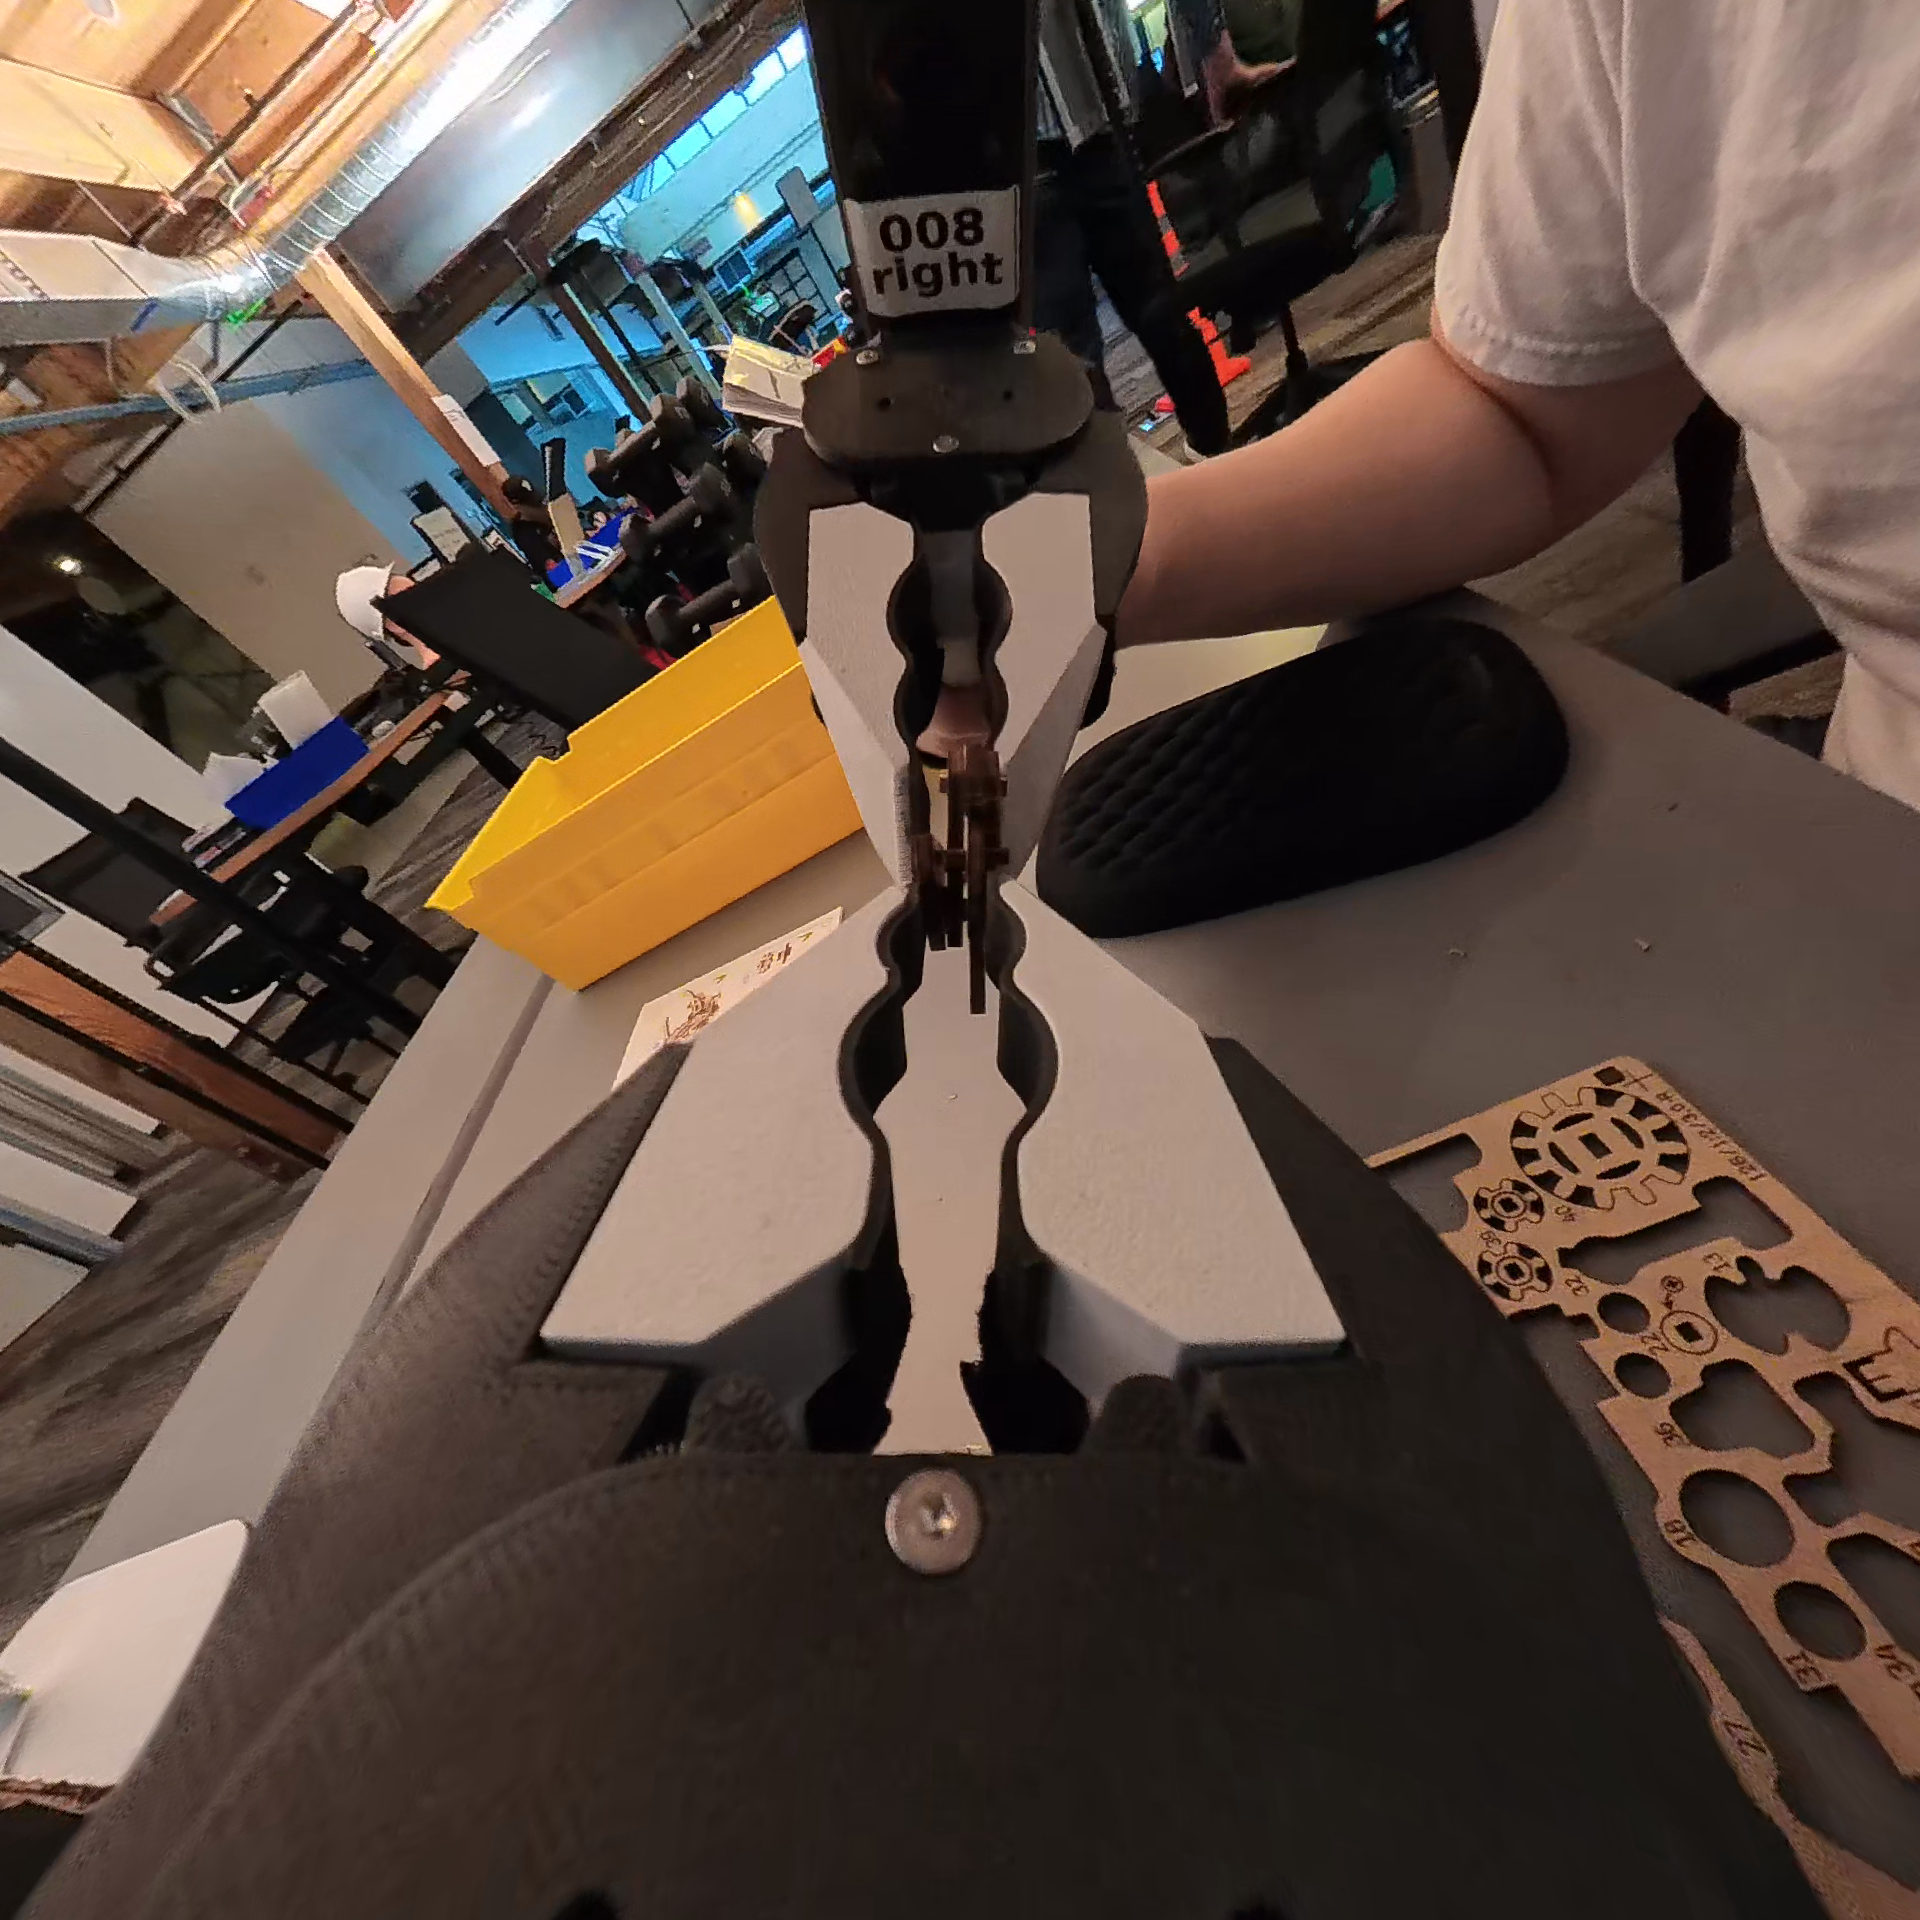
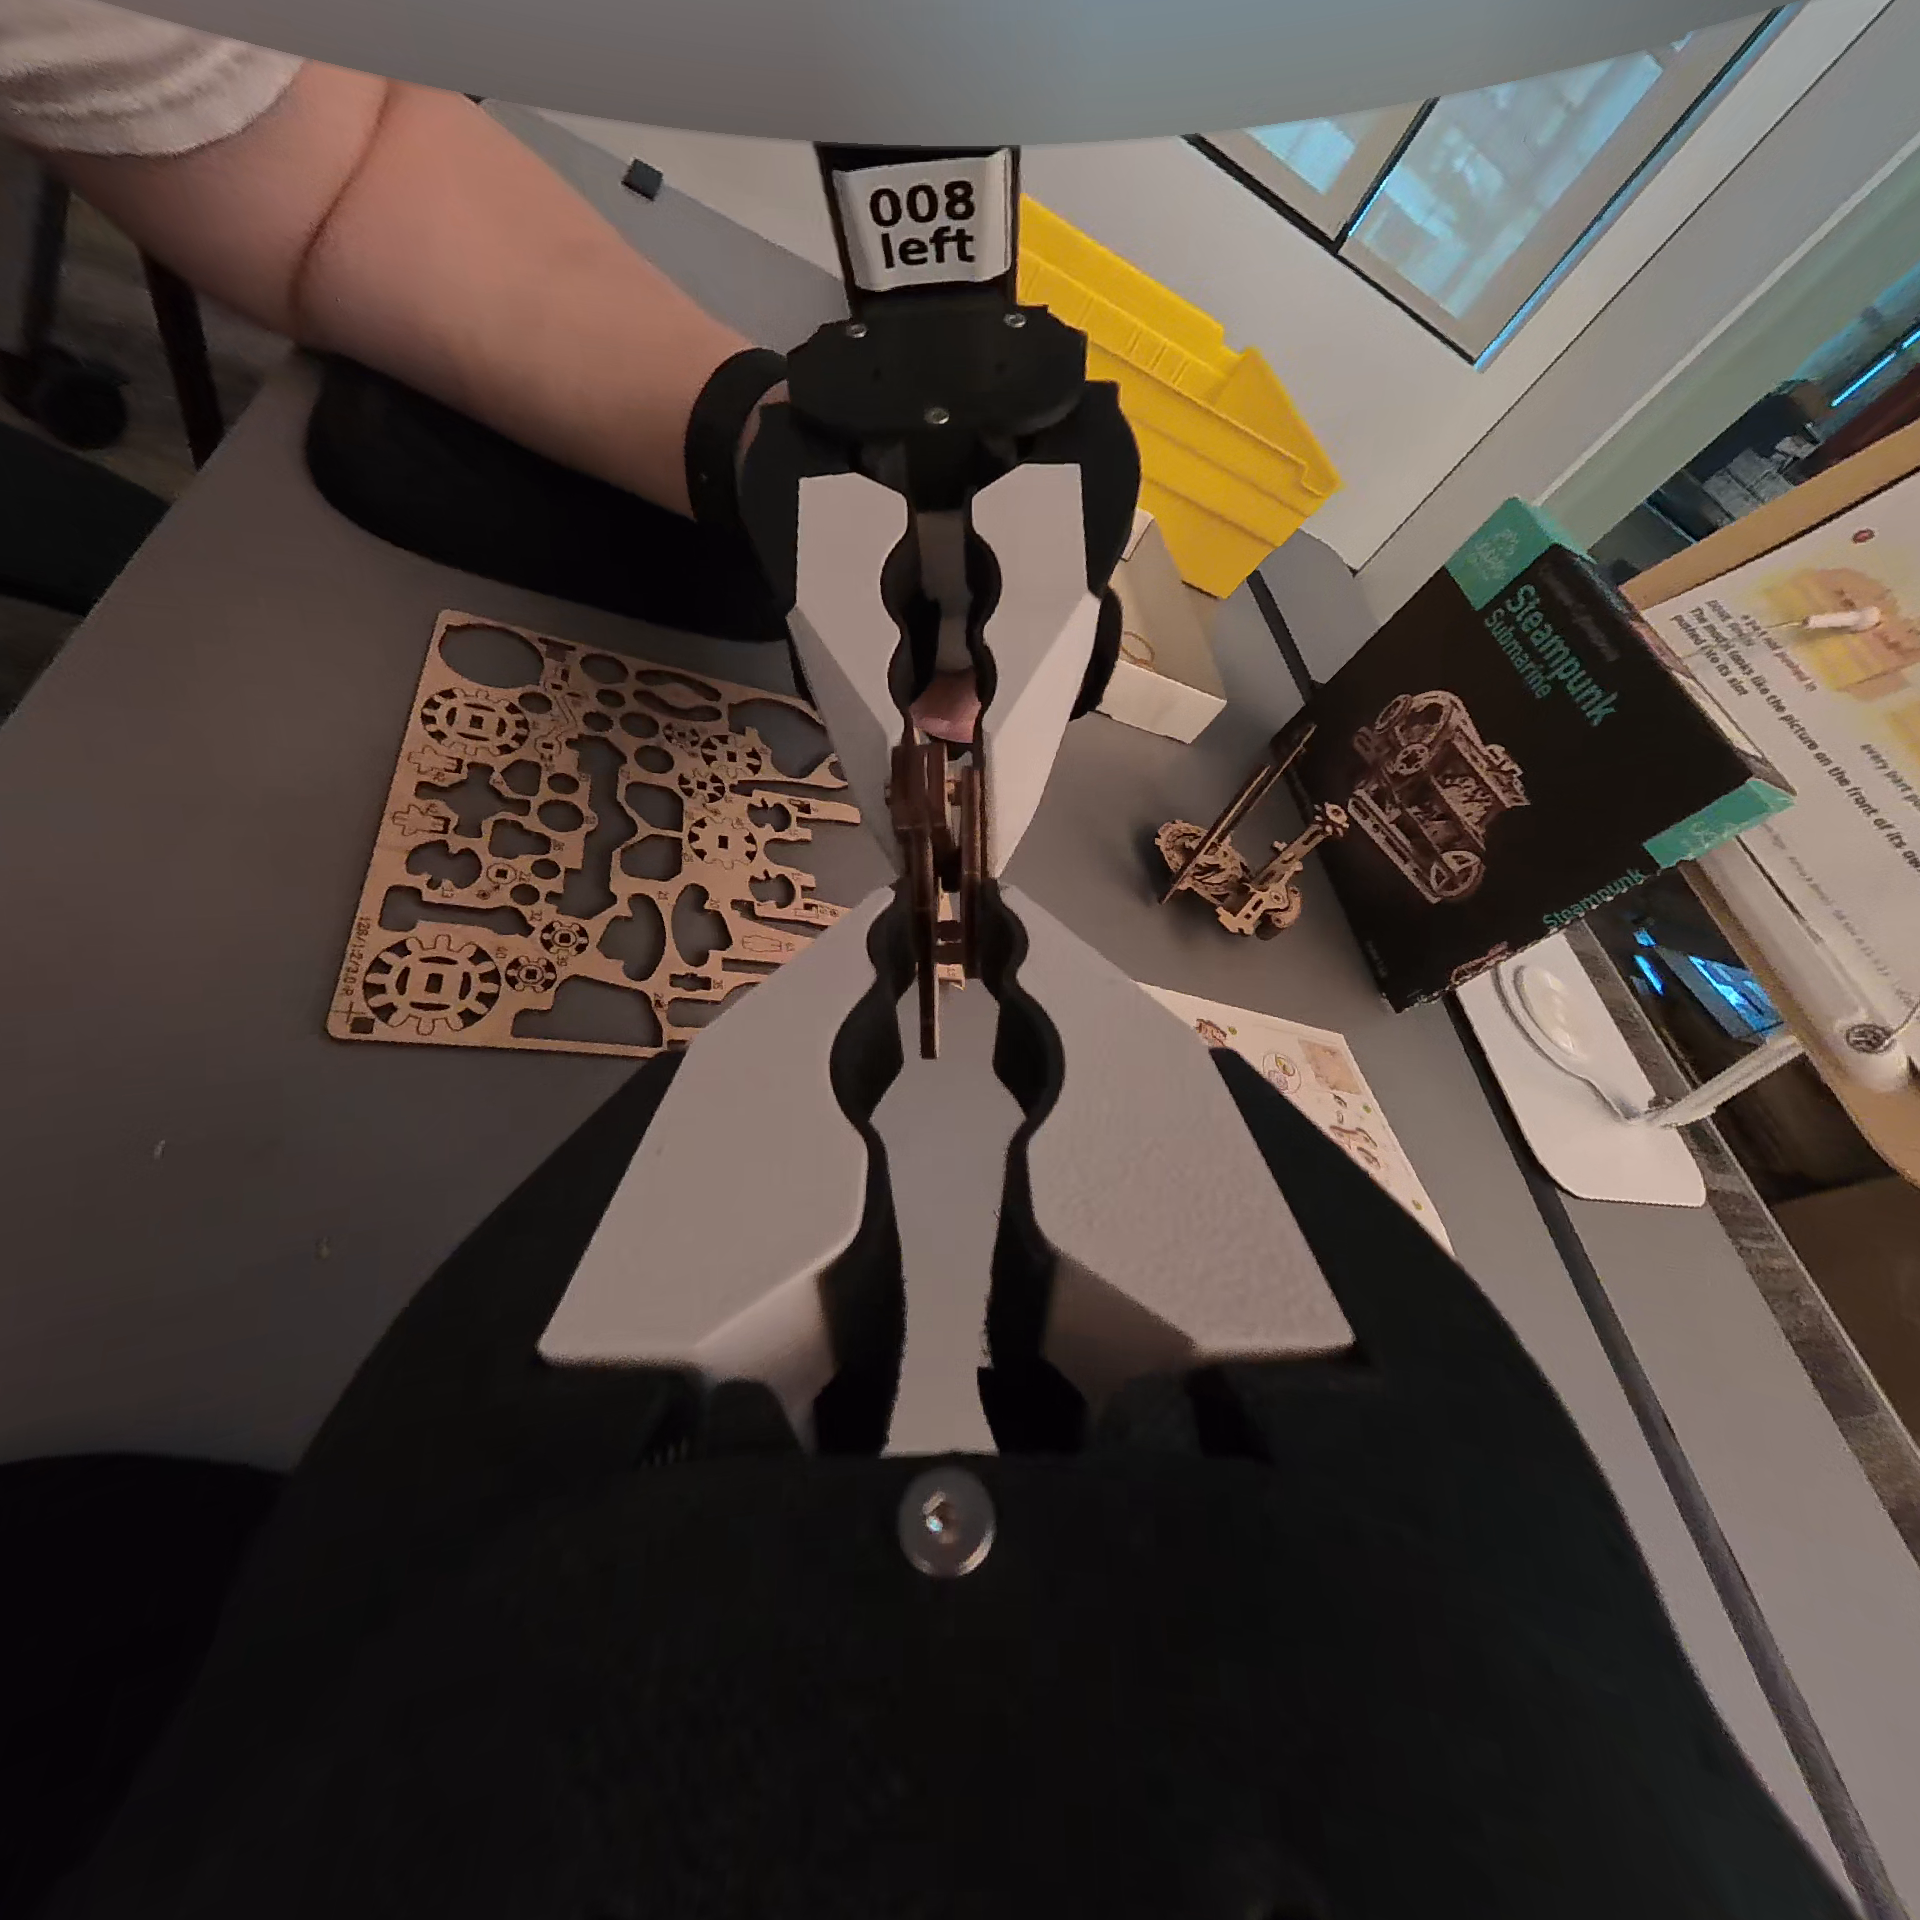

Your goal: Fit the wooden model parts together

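Wooden model parts (image 2: 940,883) sit pinched between my left gripper (image 1: 951,920) and right gripper (image 2: 940,914), tip to tip above the grey table (image 1: 1558,1018). I can't see into the yellow bin (image 1: 665,800).

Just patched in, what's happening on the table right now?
A person holds the two grippers tip to tip above the grey table. The left gripper and the right gripper are both shut on a small wooden assembly, apparently pressing its flat pieces together. The punched-out parts sheet lies flat beside them; a finished sub-model stands near the kit box. A yellow bin sits farther back.
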### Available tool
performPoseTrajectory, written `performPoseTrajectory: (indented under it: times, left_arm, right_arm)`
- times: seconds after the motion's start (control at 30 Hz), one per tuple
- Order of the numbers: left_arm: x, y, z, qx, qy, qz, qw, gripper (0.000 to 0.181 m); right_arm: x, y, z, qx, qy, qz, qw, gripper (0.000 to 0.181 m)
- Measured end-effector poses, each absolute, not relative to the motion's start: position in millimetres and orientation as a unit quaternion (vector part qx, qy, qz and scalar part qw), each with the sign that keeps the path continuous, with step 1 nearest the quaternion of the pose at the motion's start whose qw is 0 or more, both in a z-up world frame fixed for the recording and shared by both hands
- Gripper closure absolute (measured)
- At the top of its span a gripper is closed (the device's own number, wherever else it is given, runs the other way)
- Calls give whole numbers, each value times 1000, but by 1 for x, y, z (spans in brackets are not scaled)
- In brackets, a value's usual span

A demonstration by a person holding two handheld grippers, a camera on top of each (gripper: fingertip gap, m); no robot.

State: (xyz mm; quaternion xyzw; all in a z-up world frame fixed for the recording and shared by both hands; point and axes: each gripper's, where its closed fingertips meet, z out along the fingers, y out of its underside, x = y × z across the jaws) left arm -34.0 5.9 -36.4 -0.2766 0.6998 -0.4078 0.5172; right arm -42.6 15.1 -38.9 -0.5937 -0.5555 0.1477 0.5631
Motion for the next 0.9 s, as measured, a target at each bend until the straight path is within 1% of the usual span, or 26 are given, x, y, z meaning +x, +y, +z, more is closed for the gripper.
performPoseTrajectory:
  times: [0.3,0.37,0.47,0.57,0.7,0.77,0.83,0.9]
  left_arm:
    - [-36,2,-40,-284,714,-409,492,173]
    - [-36,5,-36,-290,704,-413,500,172]
    - [-38,3,-27,-297,689,-449,486,172]
    - [-35,0,-25,-292,681,-455,493,172]
    - [-36,-2,-24,-288,678,-457,498,172]
    - [-37,1,-16,-285,664,-466,510,172]
    - [-40,1,-10,-284,655,-481,509,172]
    - [-42,-1,-5,-279,646,-498,507,173]
  right_arm:
    - [-45,11,-44,-594,-566,157,550,172]
    - [-44,15,-39,-594,-552,159,563,172]
    - [-45,11,-30,-590,-528,230,565,170]
    - [-40,10,-26,-570,-538,211,584,162]
    - [-39,3,-27,-560,-561,198,577,161]
    - [-35,5,-32,-571,-567,187,563,158]
    - [-35,9,-34,-578,-561,178,565,159]
    - [-39,10,-30,-574,-551,178,578,165]
